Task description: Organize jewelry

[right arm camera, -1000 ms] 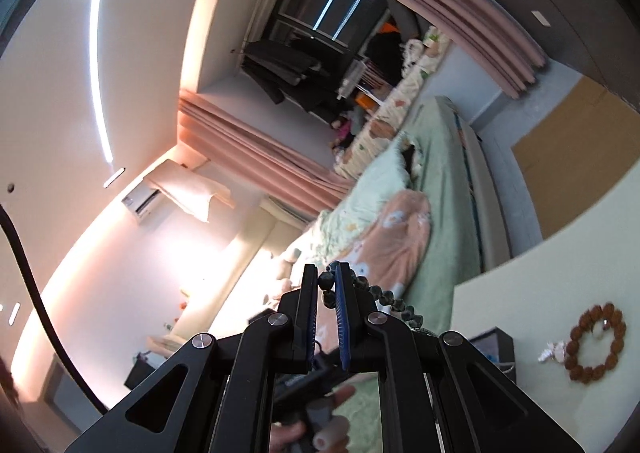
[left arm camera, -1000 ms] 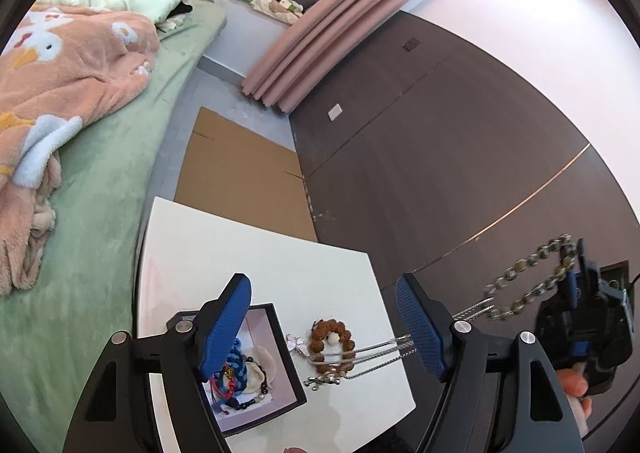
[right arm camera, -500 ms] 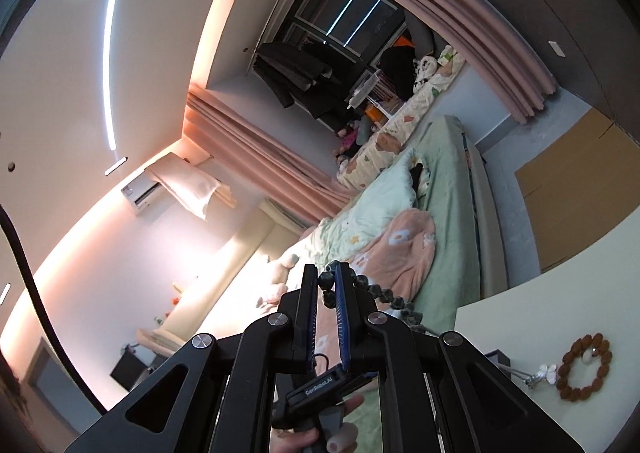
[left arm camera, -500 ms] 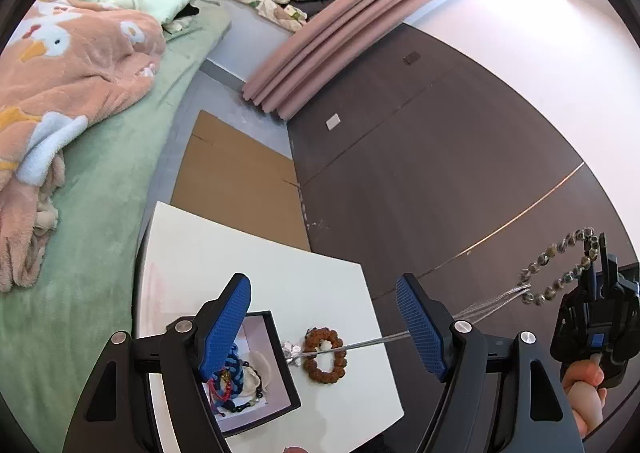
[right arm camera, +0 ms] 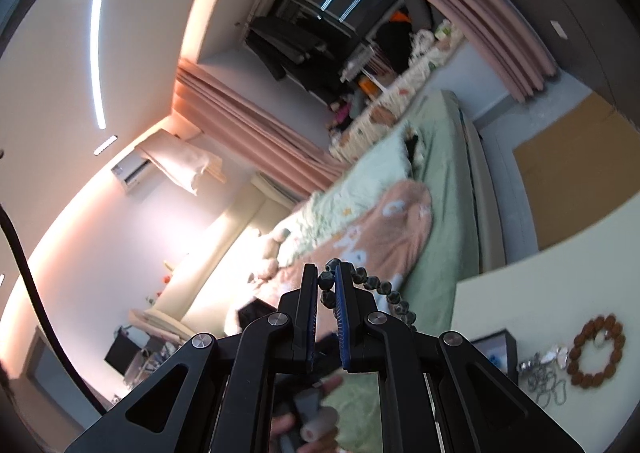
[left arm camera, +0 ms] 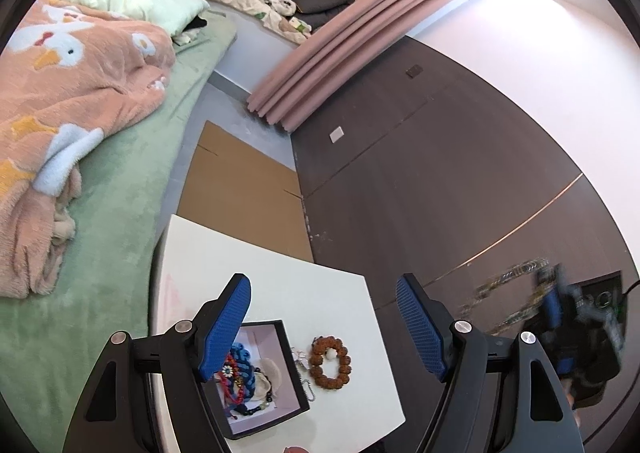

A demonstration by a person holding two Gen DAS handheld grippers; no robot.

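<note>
My right gripper (right arm camera: 327, 285) is shut on a dark green bead necklace (right arm camera: 372, 285), held high off the table's right side; it shows blurred in the left wrist view (left arm camera: 512, 289). My left gripper (left arm camera: 324, 317) is open and empty above a black jewelry box (left arm camera: 288, 365) that holds blue, red and dark bead pieces. A brown wooden bead bracelet (left arm camera: 330, 361) lies on the white table (left arm camera: 260, 277) right of the box, also in the right wrist view (right arm camera: 597, 349). A silver chain (right arm camera: 544, 373) lies between box and bracelet.
A green bed (left arm camera: 120, 189) with a pink duck blanket (left arm camera: 60, 93) lies left of the table. Flat cardboard (left arm camera: 240, 185) lies on the floor behind it. A dark panelled wall (left arm camera: 440, 173) and pink curtain (left arm camera: 340, 49) stand to the right.
The silver chain, stretched from the table up to my right gripper before, now lies slack on the table by the box. My right gripper moved with the bead necklace, which swings blurred.
</note>
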